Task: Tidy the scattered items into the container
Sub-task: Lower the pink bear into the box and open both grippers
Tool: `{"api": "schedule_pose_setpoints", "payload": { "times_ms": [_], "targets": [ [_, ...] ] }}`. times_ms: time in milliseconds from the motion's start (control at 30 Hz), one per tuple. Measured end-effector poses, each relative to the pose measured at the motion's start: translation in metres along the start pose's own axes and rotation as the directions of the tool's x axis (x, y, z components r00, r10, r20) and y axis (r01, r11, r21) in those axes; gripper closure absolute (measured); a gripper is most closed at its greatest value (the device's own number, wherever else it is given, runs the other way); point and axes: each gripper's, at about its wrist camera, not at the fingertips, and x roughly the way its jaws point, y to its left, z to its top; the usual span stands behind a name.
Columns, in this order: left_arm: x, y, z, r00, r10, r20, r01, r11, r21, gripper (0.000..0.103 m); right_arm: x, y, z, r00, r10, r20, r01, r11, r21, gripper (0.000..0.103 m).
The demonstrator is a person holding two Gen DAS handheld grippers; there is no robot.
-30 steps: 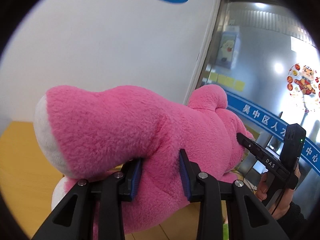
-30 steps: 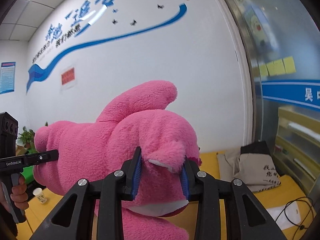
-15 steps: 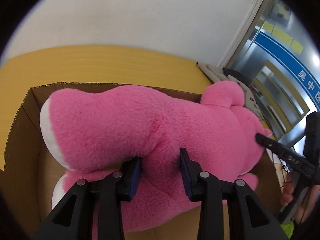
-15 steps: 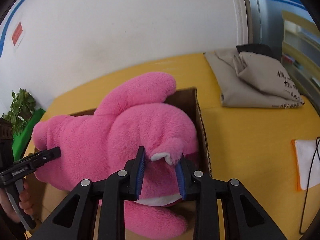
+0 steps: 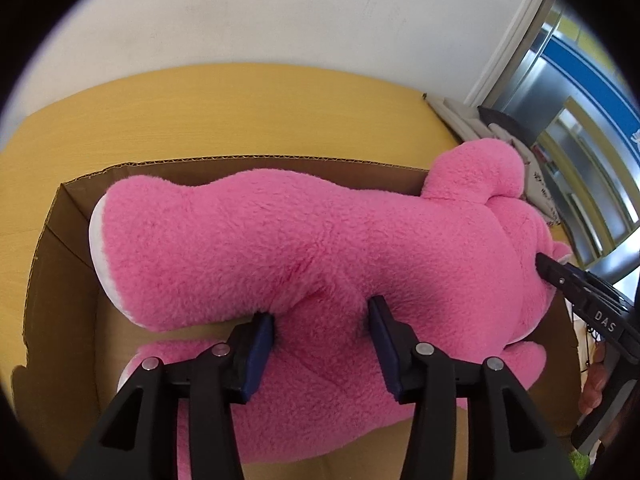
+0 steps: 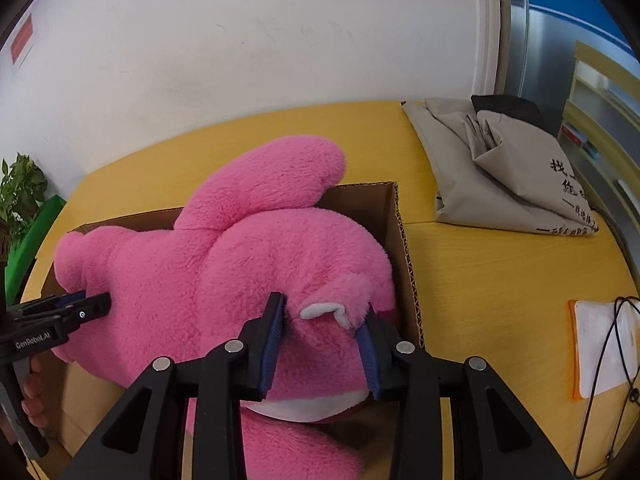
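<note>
Plant (image 6: 20, 196) only in right view.

The pink plush toy (image 5: 304, 248) has been lowered into the cardboard box (image 5: 60, 264), and both tongs' jaws have just been opening around it.

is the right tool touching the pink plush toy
Touching. The right wrist view shows the right tool with its blue pads against the pink plush toy, its ear between them.
</note>
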Motion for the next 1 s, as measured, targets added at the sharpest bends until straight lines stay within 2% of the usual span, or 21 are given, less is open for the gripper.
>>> {"api": "schedule_pose_setpoints", "payload": {
  "times_ms": [167, 233, 300, 400, 433, 467, 500, 600, 667, 700, 767, 867, 933, 1000],
  "targets": [
    [0.015, -0.003, 0.011, 0.999, 0.045, -0.021, -0.045, 0.999, 0.003, 0.053, -0.011, 0.008, -0.002, 0.998, 0.001, -0.059, 0.002, 0.999, 0.043, 0.071],
    [0.017, -0.001, 0.011, 0.999, 0.036, -0.014, -0.036, 0.999, 0.0, 0.051, -0.021, 0.019, -0.005, 0.999, -0.026, -0.046, 0.026, 1.0, 0.002, 0.072],
    [0.015, -0.004, 0.008, 0.999, 0.038, -0.002, -0.038, 0.999, 0.019, 0.049, -0.013, 0.017, -0.005, 0.997, -0.059, -0.054, 0.059, 0.998, -0.017, 0.071],
    [0.002, -0.004, 0.002, 0.998, 0.055, 0.017, -0.056, 0.997, 0.059, 0.04, -0.003, 0.0, -0.005, 0.998, -0.032, -0.057, 0.035, 0.998, 0.054, 0.06],
    [-0.005, -0.001, 0.001, 0.999, 0.052, 0.013, -0.053, 0.996, 0.068, 0.038, -0.003, -0.003, -0.005, 0.998, -0.035, -0.056, 0.038, 0.997, 0.062, 0.053],
    [-0.014, 0.003, -0.002, 0.999, 0.043, -0.002, -0.043, 0.996, 0.073, 0.038, -0.005, -0.004, -0.006, 0.997, -0.046, -0.054, 0.049, 0.997, 0.055, 0.036],
    [-0.025, 0.01, -0.005, 0.999, 0.034, -0.018, -0.032, 0.997, 0.068, 0.038, -0.009, -0.007, -0.007, 0.997, -0.065, -0.049, 0.067, 0.997, 0.046, 0.026],
    [-0.061, 0.031, -0.025, 0.996, 0.087, -0.009, -0.086, 0.995, 0.055, 0.04, -0.033, -0.02, -0.023, 0.994, 0.091, -0.053, -0.087, 0.994, 0.073, 0.015],
    [-0.088, 0.048, -0.051, 0.993, 0.116, 0.007, -0.116, 0.991, 0.065, 0.04, -0.056, -0.026, -0.041, 0.977, 0.209, -0.045, -0.205, 0.976, 0.08, 0.005],
    [-0.099, 0.057, -0.068, 0.992, 0.125, 0.008, -0.125, 0.99, 0.067, 0.04, -0.07, -0.025, -0.055, 0.964, 0.26, -0.053, -0.257, 0.965, 0.051, 0.004],
    [-0.108, 0.068, -0.094, 0.992, 0.125, -0.015, -0.124, 0.99, 0.068, 0.04, -0.087, -0.018, -0.077, 0.957, 0.277, -0.081, -0.278, 0.96, -0.004, 0.004],
    [-0.109, 0.08, -0.135, 0.988, 0.138, -0.076, -0.132, 0.989, 0.071, 0.04, -0.094, 0.0, -0.111, 0.937, 0.308, -0.167, -0.324, 0.943, -0.077, 0.004],
    [-0.105, 0.076, -0.155, 0.987, 0.105, -0.119, -0.096, 0.992, 0.08, 0.044, -0.094, 0.011, -0.127, 0.931, 0.296, -0.216, -0.327, 0.937, -0.125, 0.004],
    [-0.105, 0.066, -0.17, 0.983, 0.113, -0.144, -0.097, 0.989, 0.112, 0.045, -0.091, 0.01, -0.136, 0.929, 0.287, -0.232, -0.317, 0.943, -0.103, 0.004]
  ]
}}
